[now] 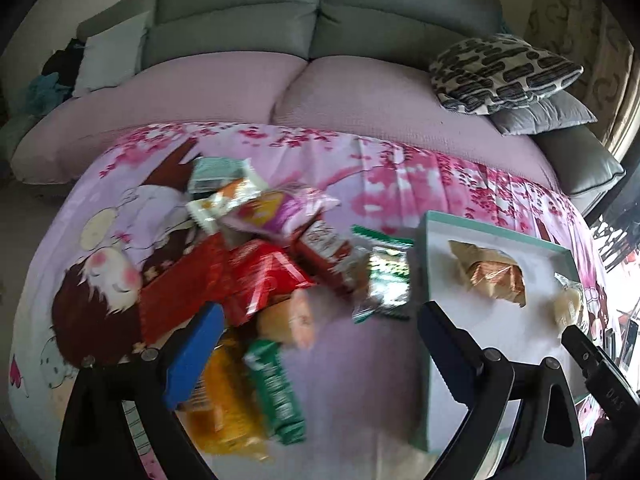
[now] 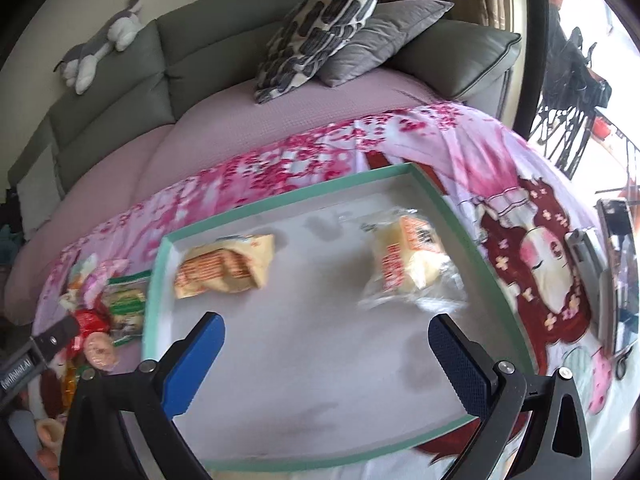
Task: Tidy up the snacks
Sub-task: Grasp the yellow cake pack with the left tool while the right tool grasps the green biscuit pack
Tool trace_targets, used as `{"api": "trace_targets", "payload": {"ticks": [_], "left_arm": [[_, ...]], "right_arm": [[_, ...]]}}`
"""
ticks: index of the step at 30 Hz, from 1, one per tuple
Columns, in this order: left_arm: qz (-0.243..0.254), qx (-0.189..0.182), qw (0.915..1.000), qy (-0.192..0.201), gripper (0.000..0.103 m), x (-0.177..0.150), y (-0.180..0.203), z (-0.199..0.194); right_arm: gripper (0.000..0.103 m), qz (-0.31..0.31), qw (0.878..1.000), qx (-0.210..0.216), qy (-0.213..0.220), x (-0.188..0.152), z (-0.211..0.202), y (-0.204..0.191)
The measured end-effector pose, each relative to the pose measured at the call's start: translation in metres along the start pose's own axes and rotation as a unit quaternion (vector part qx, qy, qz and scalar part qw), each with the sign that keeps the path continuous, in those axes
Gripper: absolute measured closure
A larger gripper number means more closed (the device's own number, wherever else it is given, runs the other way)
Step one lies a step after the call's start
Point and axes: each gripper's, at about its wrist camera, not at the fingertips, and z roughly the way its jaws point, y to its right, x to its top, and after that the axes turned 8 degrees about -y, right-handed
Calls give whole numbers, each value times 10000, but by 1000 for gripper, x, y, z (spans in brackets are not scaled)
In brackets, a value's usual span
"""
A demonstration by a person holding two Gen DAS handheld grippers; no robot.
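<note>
A heap of wrapped snacks lies on the pink cartoon cloth, with a green bar and an orange packet nearest me. My left gripper hangs open over the heap's near edge, nothing between its blue pads. To the right stands a white box with a teal rim. Inside it lie an orange-printed packet and a clear-wrapped pale bun. My right gripper is open above the box's bare floor, holding nothing.
A grey sofa with a mauve seat cover runs behind the cloth. A patterned pillow and a grey one lie at its right end. A plush toy rests on the backrest. A phone on a stand sits right of the box.
</note>
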Motion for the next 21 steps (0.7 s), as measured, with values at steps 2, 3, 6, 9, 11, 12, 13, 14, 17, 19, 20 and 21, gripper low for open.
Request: {"api": "trace_targets", "payload": {"ticks": [2,3,6,9,11,12,13,14,17,19,20,21], "left_arm": [[-42,39,10000,14,6,-4,-9,-5],[-75,83,9999,-21,6,-6,-14,-6],[-196,119,9995,-195,6,-12,-28,-4],[-414,67,9985,-346,6,-13,-43,-2],[-546,19,9978,-367,6,-13,-53,-4],[-598,-25,9975,-367,6,-14,-58,-5],[-660,-81,9971,-371,6,-14,-63,-6],[-715,-122,9966,-385,6,-14,-67,-6],[-970,-209,9944,-375,6,-14,-85,-9],[-1099,-221,9930,-366,6,-14,-95,-11],[-1163,-252,9922,-378,6,-15,-99,-10],[-1224,-285,9913,-402,6,-15,-103,-9]], "right_arm": [[0,-37,9999,92,-17,-3,-2,-9],[0,-70,9999,111,-17,-5,-2,-13],[0,-197,9997,108,-106,-10,-1,-28],[0,-344,9990,129,-271,-17,5,-41],[0,-444,9984,133,-332,-21,6,-50],[0,-505,9980,142,-353,-23,7,-55],[0,-542,9977,164,-365,-25,7,-59],[0,-581,9974,207,-378,-26,7,-63],[0,-693,9964,277,-410,-30,7,-79],[0,-811,9954,274,-428,-34,9,-90],[0,-878,9948,280,-444,-36,9,-96],[0,-925,9942,294,-454,-37,9,-101]]}}
